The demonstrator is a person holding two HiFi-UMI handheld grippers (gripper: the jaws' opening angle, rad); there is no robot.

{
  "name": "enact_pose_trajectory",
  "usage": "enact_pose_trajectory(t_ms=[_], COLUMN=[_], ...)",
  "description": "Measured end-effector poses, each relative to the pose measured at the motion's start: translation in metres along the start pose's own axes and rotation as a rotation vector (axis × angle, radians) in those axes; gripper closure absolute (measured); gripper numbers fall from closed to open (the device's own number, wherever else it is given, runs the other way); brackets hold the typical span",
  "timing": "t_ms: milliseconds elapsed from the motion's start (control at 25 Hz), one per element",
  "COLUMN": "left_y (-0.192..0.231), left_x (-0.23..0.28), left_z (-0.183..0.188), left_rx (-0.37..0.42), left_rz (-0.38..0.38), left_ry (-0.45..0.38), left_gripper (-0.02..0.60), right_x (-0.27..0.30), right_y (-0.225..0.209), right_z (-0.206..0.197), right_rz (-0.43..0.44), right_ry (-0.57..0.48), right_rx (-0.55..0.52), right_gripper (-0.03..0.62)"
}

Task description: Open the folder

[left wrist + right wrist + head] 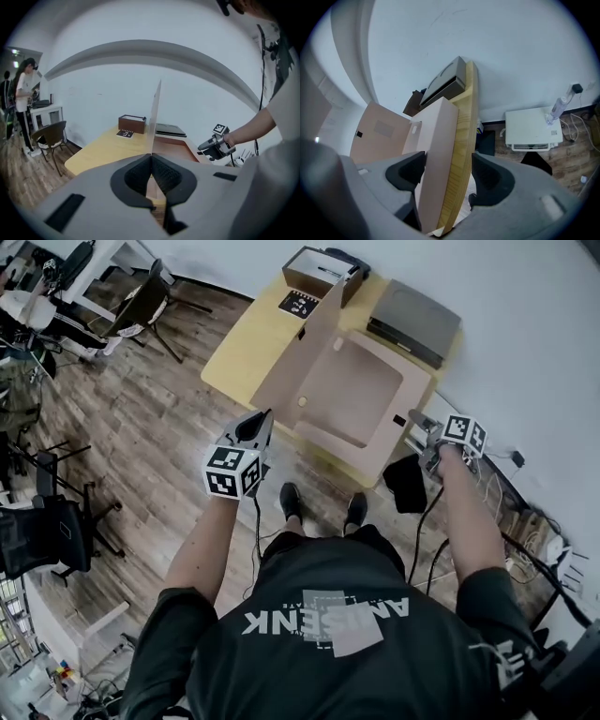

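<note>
A tan folder [361, 395] lies on the wooden table [239, 343] with its cover [300, 362] raised almost upright. My left gripper [262, 420] hovers off the table's near edge, a short way from the cover, shut with nothing between its pads. In the left gripper view the closed jaws [151, 158] line up with the cover's thin edge [156, 112] beyond them. My right gripper [417, 418] is at the table's right edge. In the right gripper view [447, 173] its pads clamp the folder's lower panel [433, 150] together with the table edge [461, 154].
A brown box [314, 268], a black marker card [298, 304] and a dark grey case [412, 320] sit at the table's far side. A chair [141, 301] stands to the left, a black bag [405, 484] under the table, and a white appliance [532, 129] on the floor.
</note>
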State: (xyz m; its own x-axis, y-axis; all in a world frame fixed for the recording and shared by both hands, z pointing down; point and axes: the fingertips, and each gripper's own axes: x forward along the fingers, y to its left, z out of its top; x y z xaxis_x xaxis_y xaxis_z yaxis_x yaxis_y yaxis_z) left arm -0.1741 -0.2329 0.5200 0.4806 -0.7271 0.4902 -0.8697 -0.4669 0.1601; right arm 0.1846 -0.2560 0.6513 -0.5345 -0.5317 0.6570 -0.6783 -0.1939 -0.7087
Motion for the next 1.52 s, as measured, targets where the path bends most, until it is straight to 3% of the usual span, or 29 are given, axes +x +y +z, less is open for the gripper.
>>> enact_pose_trajectory(t_ms=[120, 600, 1080, 1320, 1520], left_y=[0.023, 0.097, 0.151, 0.162, 0.168], left_x=[0.0, 0.014, 0.041, 0.051, 0.058], left_z=[-0.004, -0.036, -0.075, -0.093, -0.111], left_rx=[-0.06, -0.151, -0.143, -0.111, -0.129], left_rz=[0.026, 0.107, 0.198, 0.238, 0.263], left_ry=[0.005, 0.058, 0.141, 0.17, 0.196], left_gripper=[0.58, 0.578, 0.508, 0.491, 0.476], right_x=[-0.002, -0.007, -0.008, -0.01, -0.01], right_y=[0.002, 0.005, 0.006, 0.007, 0.006], right_z=[-0.001, -0.003, -0.002, -0.004, -0.004], right_rz=[-0.026, -0.108, -0.142, -0.164, -0.18], right_ry=[-0.01, -0.047, -0.106, -0.118, -0.123], right_rx=[-0.001, -0.008, 0.003, 0.004, -0.002], right_gripper=[0.284, 0.284, 0.284, 0.284, 0.284])
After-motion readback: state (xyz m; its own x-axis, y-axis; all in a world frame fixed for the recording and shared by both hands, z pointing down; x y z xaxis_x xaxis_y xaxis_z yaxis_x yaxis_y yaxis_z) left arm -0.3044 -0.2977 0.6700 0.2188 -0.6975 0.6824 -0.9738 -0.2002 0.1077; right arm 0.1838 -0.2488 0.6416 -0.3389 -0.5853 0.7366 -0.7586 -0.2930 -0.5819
